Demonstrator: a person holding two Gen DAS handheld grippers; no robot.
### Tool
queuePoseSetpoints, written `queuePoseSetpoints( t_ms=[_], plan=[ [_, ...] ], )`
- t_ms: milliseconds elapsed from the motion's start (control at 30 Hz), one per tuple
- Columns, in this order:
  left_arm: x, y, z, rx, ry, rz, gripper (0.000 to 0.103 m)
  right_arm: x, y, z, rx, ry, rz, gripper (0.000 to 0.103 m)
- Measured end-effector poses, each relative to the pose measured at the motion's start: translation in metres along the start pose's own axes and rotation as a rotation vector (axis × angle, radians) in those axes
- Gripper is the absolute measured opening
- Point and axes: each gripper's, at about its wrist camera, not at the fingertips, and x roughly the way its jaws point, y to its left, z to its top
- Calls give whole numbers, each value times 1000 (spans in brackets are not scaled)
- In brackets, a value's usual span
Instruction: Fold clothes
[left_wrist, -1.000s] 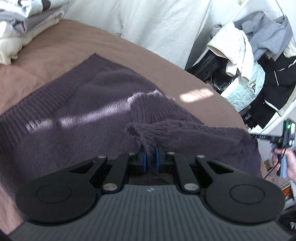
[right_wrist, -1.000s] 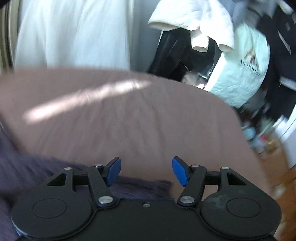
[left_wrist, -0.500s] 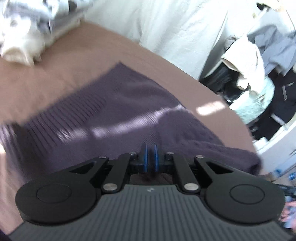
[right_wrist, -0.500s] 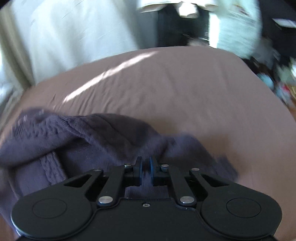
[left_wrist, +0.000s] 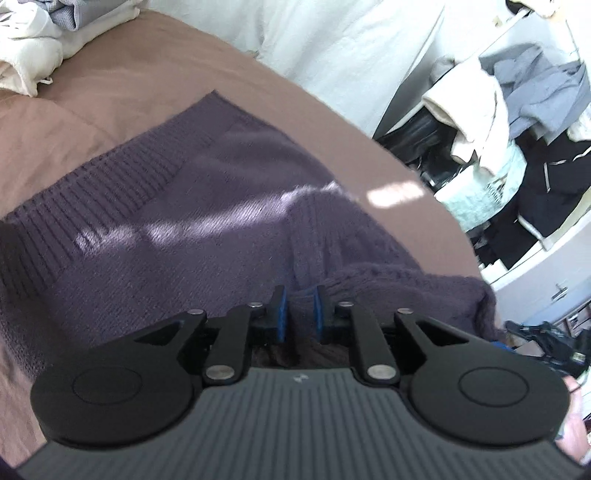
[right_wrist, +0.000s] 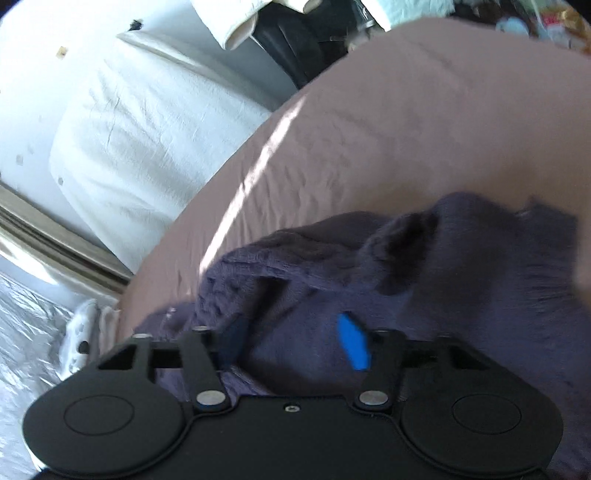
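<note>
Purple sweater (left_wrist: 207, 236) lies half folded at twelve o'clock, left gripper (left_wrist: 298, 308) pinching its knit, right gripper (right_wrist: 295, 339) spread above it; squaring remains.

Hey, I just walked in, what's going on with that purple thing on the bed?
A person holding a gripper in each hand is folding a dark purple knitted sweater spread on a brown bedsheet. The left gripper is nearly shut, with a fold of the knit between its blue pads. The right gripper is open over a bunched part of the sweater, gripping nothing. A pile of white and grey folded clothes sits at the bed's far corner.
</note>
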Motion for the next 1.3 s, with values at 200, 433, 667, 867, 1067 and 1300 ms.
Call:
queuePoseSetpoints(
  t_ms=[200,433,667,867,1067,1300],
  plan=[
    [14,-20,-9,88,30,-30,33,26,-7,14,192,17,44,68],
    [27,-39,-18,179,51,-48,40,47,-31,37,486,-57,-48,80],
    [26,-38,-17,207,26,1,52,32,-48,26,638,-153,-5,80],
    [32,-46,-21,254,31,50,74,15,-28,24,375,-167,-89,15],
    [27,-52,-24,317,14,86,37,-45,12,-25,-80,-281,-179,14],
    [4,-71,-27,409,-89,94,3,-44,-16,-53,-89,-223,-314,13]
  ],
)
